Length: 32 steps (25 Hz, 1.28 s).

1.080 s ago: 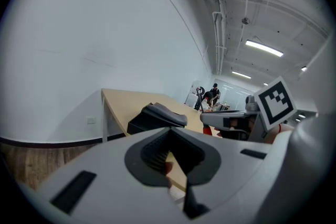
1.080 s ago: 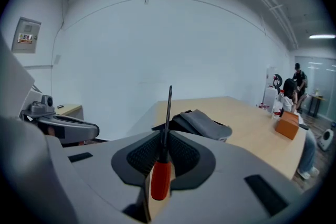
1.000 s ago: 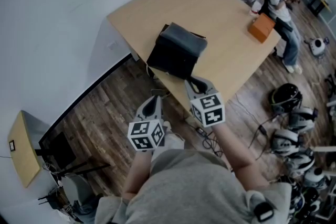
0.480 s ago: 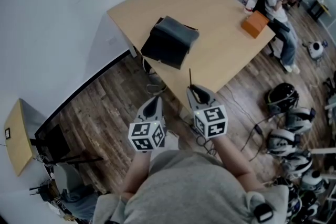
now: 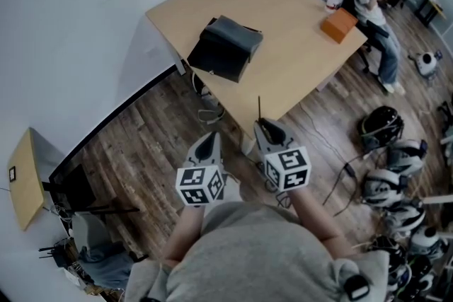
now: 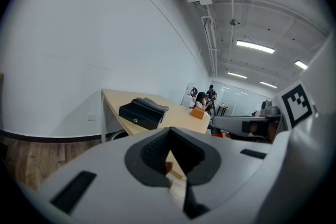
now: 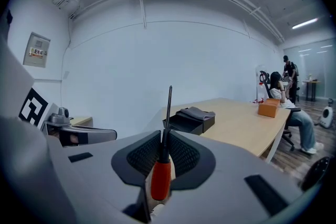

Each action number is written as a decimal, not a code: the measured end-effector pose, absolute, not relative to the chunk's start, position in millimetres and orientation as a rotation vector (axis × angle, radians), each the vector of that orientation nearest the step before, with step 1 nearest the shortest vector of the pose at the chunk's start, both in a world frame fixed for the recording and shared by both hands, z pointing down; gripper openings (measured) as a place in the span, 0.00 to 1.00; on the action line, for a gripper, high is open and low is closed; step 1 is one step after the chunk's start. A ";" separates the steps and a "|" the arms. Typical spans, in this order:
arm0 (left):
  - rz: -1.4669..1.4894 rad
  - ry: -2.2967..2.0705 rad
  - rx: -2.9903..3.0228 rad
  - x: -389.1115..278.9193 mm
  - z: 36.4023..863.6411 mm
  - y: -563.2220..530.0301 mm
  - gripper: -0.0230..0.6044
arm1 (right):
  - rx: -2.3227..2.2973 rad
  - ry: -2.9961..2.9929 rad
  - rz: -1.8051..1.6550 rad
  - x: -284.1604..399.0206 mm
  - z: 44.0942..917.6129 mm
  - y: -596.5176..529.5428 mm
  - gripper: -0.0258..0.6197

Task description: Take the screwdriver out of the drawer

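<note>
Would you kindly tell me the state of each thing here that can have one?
right claw, shut on the screwdriver
screwdriver, held, shaft sticking out past the claw tips
left claw, shut, nothing in it
drawer, seems pulled out

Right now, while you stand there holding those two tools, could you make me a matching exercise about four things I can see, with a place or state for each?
Things:
1. screwdriver
2. black drawer box
3. orange box
4. left tool

Places or states:
A. near the table corner beside the seated person
B. gripped in the right tool
C. holds nothing
D. on the table, with a grey cloth on top

Pairs: 1-B, 2-D, 3-A, 4-C
</note>
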State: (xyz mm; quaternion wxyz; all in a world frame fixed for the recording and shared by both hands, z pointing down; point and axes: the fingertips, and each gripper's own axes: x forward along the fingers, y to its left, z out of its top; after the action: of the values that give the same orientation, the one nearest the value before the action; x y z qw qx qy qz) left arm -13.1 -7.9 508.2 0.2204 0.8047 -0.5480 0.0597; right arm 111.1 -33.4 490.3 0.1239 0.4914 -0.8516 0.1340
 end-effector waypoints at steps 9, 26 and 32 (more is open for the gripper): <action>0.160 -1.493 2.249 -2.3 509.5 4.4 0.04 | 1.453 -2.488 0.392 122.5 493.1 -13.8 0.12; 0.132 -1.488 2.251 -2.1 503.2 -5.1 0.04 | 1.448 -2.498 0.346 117.5 483.0 -17.6 0.12; 0.131 -1.497 2.238 -8.0 506.5 -7.2 0.04 | 1.452 -2.488 0.356 115.9 485.5 -19.7 0.12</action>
State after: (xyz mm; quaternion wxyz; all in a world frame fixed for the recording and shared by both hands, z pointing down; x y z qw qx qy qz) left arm -8.0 -7.2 506.5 0.2211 0.8097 -0.5414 0.0475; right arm 115.9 -19.7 485.5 0.1190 0.4967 -0.8510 0.1218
